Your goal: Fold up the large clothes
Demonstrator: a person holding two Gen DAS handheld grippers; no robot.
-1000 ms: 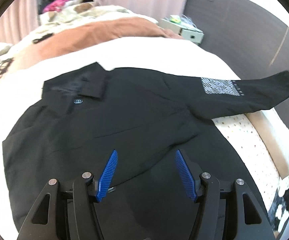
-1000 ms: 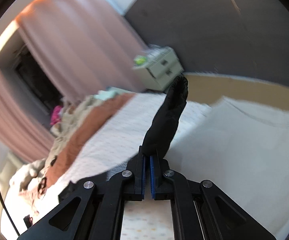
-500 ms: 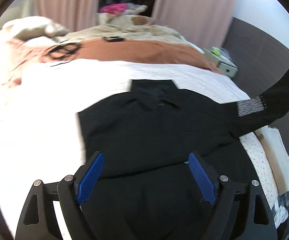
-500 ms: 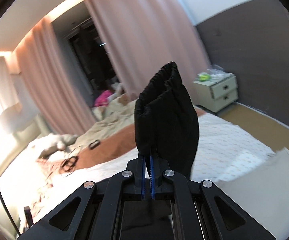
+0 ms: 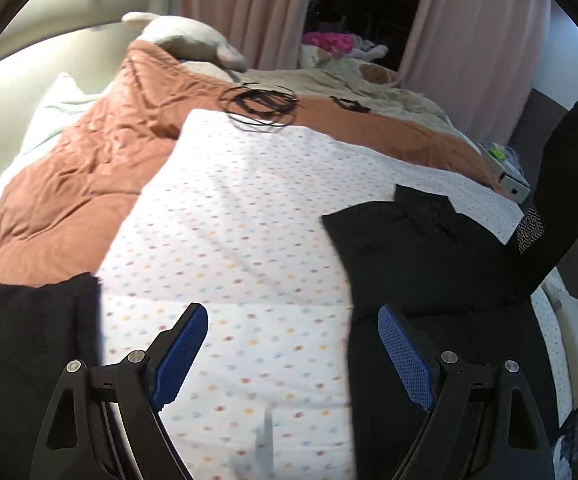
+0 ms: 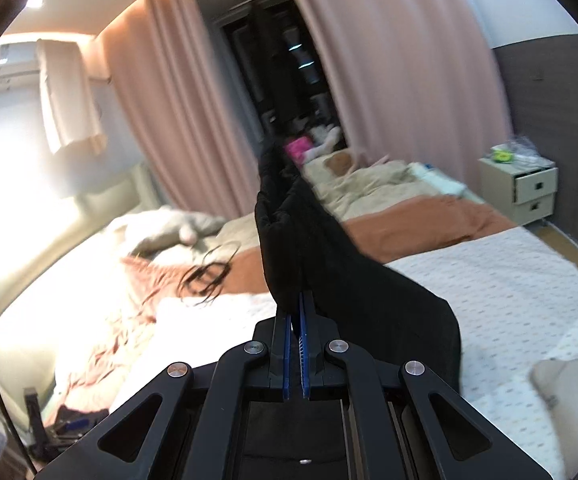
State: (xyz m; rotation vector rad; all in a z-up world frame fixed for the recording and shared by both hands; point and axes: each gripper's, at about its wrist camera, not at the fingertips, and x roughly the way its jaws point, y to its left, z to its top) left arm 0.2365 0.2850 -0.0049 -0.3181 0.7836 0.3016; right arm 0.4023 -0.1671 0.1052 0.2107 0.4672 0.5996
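Right gripper (image 6: 297, 320) clenched on black shirt sleeve (image 6: 329, 264); left gripper (image 5: 293, 344) released, empty.

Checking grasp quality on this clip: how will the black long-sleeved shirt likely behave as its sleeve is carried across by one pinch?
Probably floppy: the black long-sleeved shirt's sleeve bunches and droops from the right gripper, which is shut on it. Likely light, since one narrow pinch holds it raised. The body may drag or wrinkle on the dotted white sheet; the open left gripper pins nothing.
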